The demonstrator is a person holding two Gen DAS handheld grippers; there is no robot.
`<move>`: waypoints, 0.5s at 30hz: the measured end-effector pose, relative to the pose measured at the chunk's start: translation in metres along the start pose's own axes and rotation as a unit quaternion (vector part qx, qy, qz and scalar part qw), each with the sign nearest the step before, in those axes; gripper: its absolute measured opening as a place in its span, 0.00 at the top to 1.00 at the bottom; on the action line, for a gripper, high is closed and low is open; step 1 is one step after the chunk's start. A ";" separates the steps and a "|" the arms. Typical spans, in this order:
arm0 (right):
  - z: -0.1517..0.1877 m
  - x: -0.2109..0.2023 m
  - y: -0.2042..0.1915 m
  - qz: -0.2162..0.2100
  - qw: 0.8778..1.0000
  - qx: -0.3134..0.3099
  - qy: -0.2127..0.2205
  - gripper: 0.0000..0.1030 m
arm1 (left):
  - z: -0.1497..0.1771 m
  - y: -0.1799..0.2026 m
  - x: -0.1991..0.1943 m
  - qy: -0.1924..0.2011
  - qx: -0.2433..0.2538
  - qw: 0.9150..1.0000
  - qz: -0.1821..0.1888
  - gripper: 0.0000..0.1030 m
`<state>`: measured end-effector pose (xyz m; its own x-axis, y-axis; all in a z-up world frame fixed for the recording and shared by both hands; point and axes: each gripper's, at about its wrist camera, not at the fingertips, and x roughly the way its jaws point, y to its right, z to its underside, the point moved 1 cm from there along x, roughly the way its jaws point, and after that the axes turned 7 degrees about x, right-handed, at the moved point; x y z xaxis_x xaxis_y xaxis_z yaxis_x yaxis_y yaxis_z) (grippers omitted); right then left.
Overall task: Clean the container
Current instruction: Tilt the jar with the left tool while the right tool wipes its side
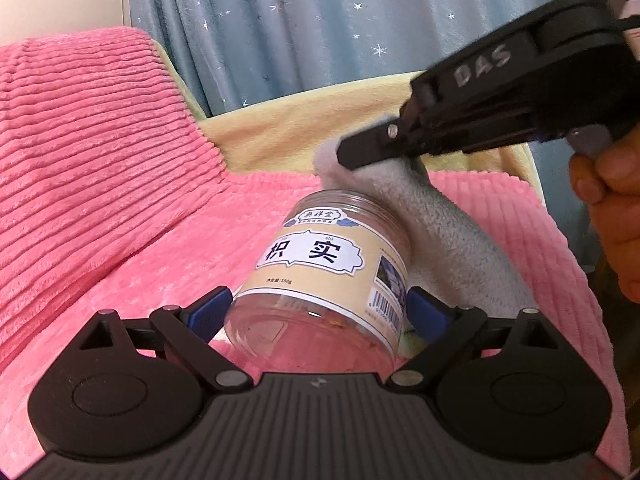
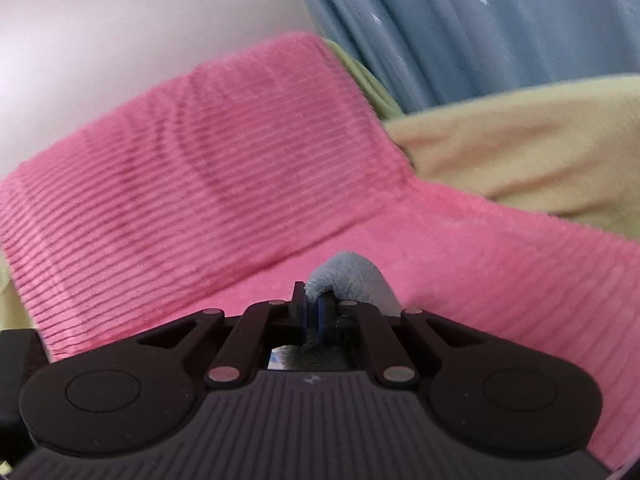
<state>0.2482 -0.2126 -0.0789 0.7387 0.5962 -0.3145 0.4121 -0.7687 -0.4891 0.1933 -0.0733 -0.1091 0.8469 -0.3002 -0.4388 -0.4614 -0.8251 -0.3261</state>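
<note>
Clear plastic labelled jar (image 1: 324, 276), clamped at its base between the left gripper (image 1: 320, 312)'s fingers above the pink ribbed blanket (image 1: 100, 168), points its mouth away toward the right gripper (image 1: 360, 152), whose fingers pinch a grey fleecy cloth (image 1: 448, 232) draped against the jar's far right side.

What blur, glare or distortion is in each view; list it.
Left wrist: fisheye bends the edges; the jar label is sharp, with faint sheen on its clear plastic; the right gripper is slightly motion-blurred. Right wrist: soft overall, the pink blanket smeared, the cloth fuzzy.
</note>
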 end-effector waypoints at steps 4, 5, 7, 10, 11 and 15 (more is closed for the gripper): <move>0.002 0.001 0.000 0.002 1.000 -0.003 -0.002 0.96 | 0.001 0.008 0.001 -0.004 0.017 1.000 -0.004 0.09; 0.002 0.001 0.000 0.002 1.000 -0.004 -0.003 0.96 | 0.001 0.009 0.001 -0.004 0.018 1.000 -0.004 0.09; 0.003 0.002 0.000 0.003 1.000 -0.006 -0.004 0.95 | 0.002 0.009 0.001 -0.004 0.016 1.000 -0.007 0.10; 0.004 0.002 -0.001 0.005 1.000 -0.008 -0.005 0.95 | 0.002 0.009 0.000 -0.003 0.016 1.000 -0.006 0.14; 0.005 0.002 -0.001 0.005 1.000 -0.009 -0.006 0.95 | 0.002 0.009 0.000 -0.003 0.015 1.000 -0.007 0.14; 0.006 0.003 -0.001 0.007 1.000 -0.013 -0.008 0.96 | 0.003 0.008 0.000 -0.003 0.012 1.000 -0.005 0.15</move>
<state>0.2469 -0.2086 -0.0848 0.7360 0.5890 -0.3338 0.4155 -0.7822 -0.4641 0.1886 -0.0780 -0.1144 0.8501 -0.2898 -0.4398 -0.4596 -0.8158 -0.3509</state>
